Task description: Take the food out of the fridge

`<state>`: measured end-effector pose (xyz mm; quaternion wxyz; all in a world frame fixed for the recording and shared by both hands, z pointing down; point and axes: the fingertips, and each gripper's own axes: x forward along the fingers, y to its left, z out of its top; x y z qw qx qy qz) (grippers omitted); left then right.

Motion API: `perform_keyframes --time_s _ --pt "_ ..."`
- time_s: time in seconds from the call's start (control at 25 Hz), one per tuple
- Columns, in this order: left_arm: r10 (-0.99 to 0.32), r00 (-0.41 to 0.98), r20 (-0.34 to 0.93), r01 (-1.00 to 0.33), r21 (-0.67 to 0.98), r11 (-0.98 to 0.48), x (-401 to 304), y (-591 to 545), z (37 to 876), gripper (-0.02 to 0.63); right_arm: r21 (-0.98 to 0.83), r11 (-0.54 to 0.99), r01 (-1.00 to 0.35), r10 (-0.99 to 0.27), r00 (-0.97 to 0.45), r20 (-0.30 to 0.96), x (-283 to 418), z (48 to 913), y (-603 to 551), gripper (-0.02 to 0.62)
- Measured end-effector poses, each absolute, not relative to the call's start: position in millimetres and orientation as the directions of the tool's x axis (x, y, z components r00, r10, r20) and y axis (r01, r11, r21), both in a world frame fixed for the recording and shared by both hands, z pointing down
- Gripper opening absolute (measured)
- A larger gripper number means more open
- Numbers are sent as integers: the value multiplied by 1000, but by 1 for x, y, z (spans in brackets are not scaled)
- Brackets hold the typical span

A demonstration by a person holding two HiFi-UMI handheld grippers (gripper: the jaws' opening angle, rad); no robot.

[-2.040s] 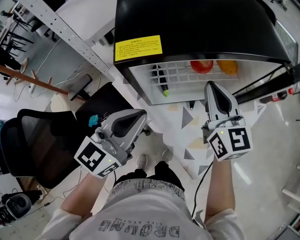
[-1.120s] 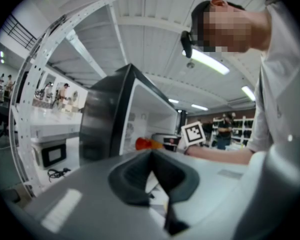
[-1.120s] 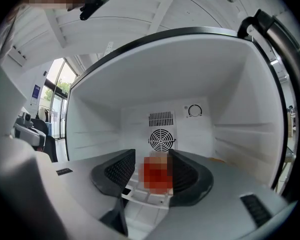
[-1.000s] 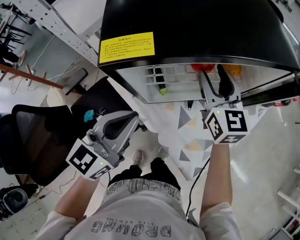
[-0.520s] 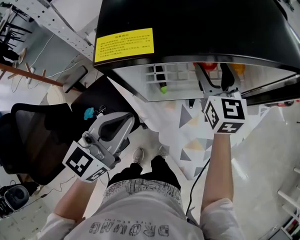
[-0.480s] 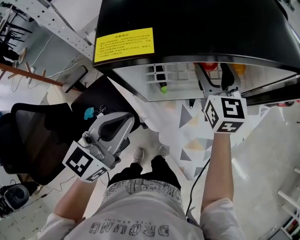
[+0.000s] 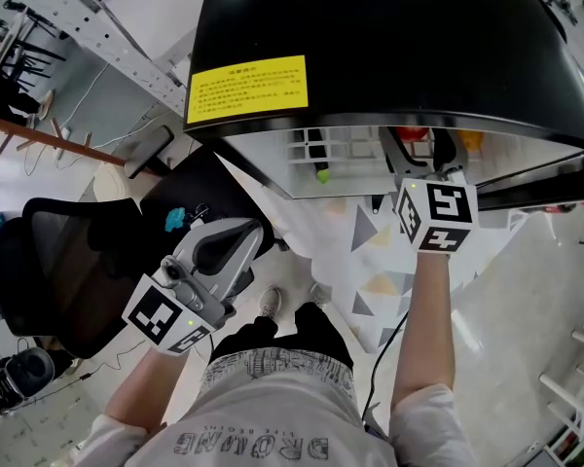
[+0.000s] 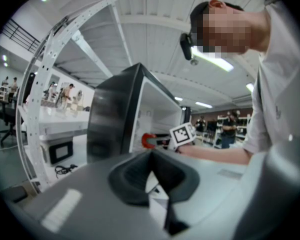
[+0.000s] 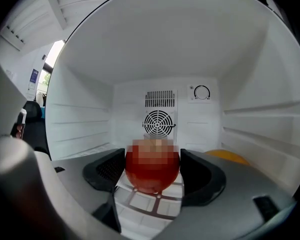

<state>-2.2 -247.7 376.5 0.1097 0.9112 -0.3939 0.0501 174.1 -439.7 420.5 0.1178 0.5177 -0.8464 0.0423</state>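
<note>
Red fruit (image 9: 152, 170): on the fridge's wire shelf (image 9: 149, 204), straight between the fingers (image 9: 106, 170) of the right gripper (image 9: 151, 178). Fingers stand wide, one dark pad close on each side of the fruit. They have just been opening and are not clamped on it. Fruit lies near the shelf's front edge, right of the middle.

Right gripper reaches about level into the open fridge (image 7: 389, 37). Its marker cube (image 7: 436, 217) sits just outside the front edge, with the forearm below it in the head view.

Orange fruit (image 9: 229, 157): same shelf, toward the right edge by the right wall. It lies outside the right-hand finger, apart from the red fruit.

Back wall: round fan grille (image 9: 159, 124) behind the red fruit, a slotted vent above it, a dial (image 9: 202, 92) to the upper right.

Left gripper (image 7: 245, 233): fingers closed together, nothing between them. It is held low, left of the fridge and well apart from it, beside a black chair (image 7: 68, 261). Its own view looks toward the fridge opening, where the right gripper's cube and a bit of red show.

Fridge top is black, with a yellow label (image 7: 246, 90) near its front left corner. A sheet (image 7: 370, 261) patterned in grey and tan triangles lies on the floor below the fridge front.
</note>
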Motion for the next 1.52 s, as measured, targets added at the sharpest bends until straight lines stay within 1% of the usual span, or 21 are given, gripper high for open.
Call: perform_keyframes --time_s 0.44,0.84,1.52 --pt "-715 676 180 -737 150 -659 -5 -245 374 5 79 467 -881 -864 -435 255 171 424 -445 304" --pt "-718 674 174 -739 146 -658 -5 -239 373 5 72 454 -888 -876 -429 222 173 419 -441 304" --pt "-700 702 129 -712 146 -687 -11 -217 361 5 82 435 -897 -891 -415 184 173 390 -403 304"
